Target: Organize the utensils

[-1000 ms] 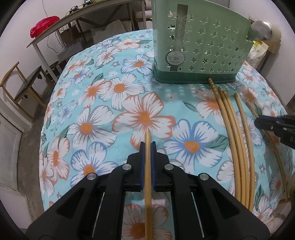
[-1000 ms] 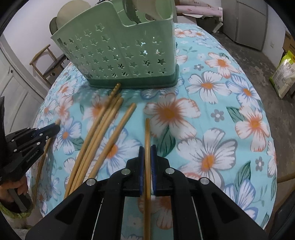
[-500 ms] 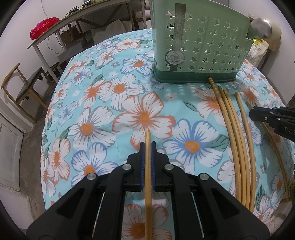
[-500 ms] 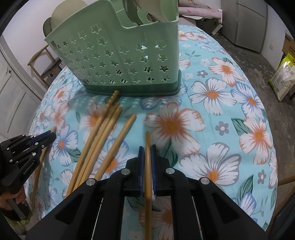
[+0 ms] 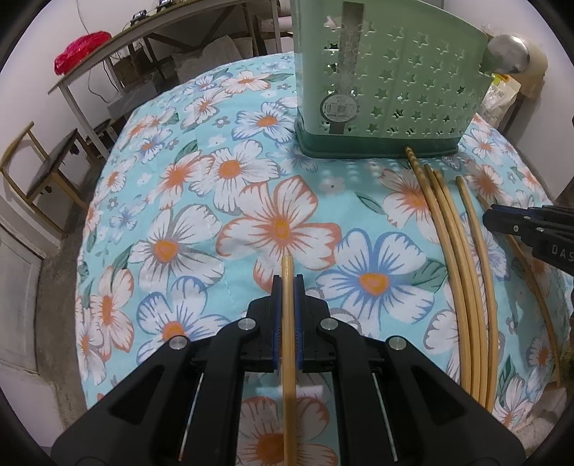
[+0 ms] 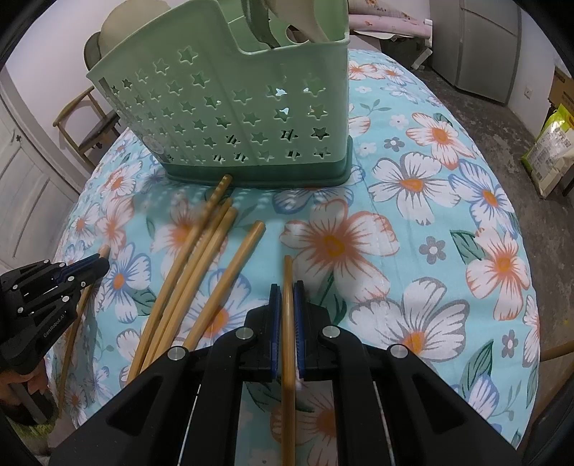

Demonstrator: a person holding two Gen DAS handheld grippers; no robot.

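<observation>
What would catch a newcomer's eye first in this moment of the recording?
Each gripper is clamped on a single bamboo chopstick: the left gripper and the right gripper, both above the bright floral tablecloth. Behind them stands a green star-punched utensil holder, and four loose chopsticks lie fanned on the cloth in front of it, between the grippers.

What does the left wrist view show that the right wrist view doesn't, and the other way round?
Only the left wrist view: the round label on the green utensil holder, and the red bag on a side table.

Only the right wrist view: spoons standing inside the holder, and the grey cabinet.

Both: the four loose chopsticks lying on the floral tablecloth, and each gripper, left gripper and right gripper, shut on one chopstick.
</observation>
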